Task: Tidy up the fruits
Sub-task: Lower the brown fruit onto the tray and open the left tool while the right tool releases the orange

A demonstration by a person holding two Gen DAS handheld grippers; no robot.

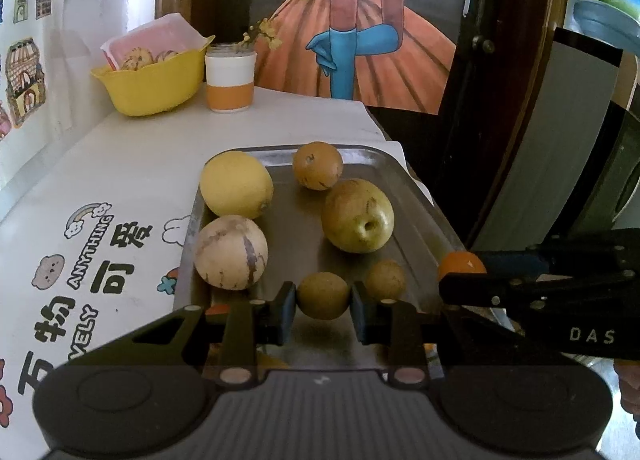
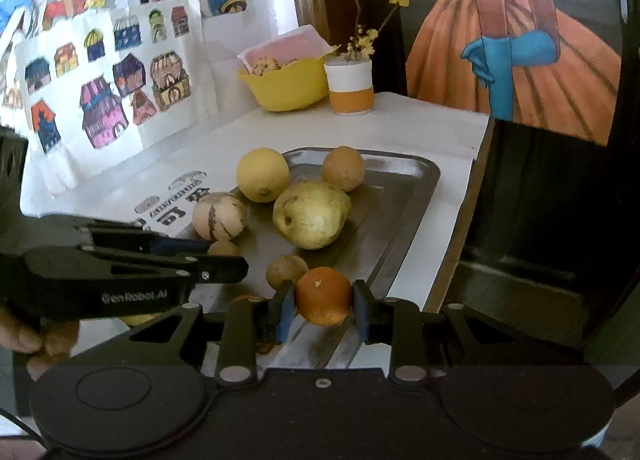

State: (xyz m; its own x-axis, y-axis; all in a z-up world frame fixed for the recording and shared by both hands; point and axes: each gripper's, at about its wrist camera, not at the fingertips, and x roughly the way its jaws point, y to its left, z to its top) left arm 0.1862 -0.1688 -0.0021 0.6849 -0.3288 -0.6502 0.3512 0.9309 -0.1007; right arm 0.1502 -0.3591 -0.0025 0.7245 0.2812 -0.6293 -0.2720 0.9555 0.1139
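A metal tray [image 1: 416, 195] [image 2: 404, 195] holds a yellow lemon [image 1: 236, 184] [image 2: 262, 175], a striped pale melon [image 1: 231, 252] [image 2: 219, 216], a green pear [image 1: 357, 215] [image 2: 311, 215], a brown round fruit [image 1: 317, 165] [image 2: 343, 168] and a small brown fruit [image 1: 385, 279] [image 2: 286, 270]. My left gripper [image 1: 324, 310] is shut on another small brown fruit [image 1: 323, 295] over the tray's near end. My right gripper [image 2: 324, 310] is shut on an orange [image 2: 324, 295] [image 1: 460, 264] above the tray's near right edge.
A yellow bowl [image 1: 150, 77] [image 2: 289, 85] of cookies and a white-and-orange jar [image 1: 230, 81] [image 2: 351, 85] with yellow flowers stand at the table's back. A printed cloth covers the table left of the tray. The table edge drops off just right of the tray. A hand [image 2: 24, 336] shows.
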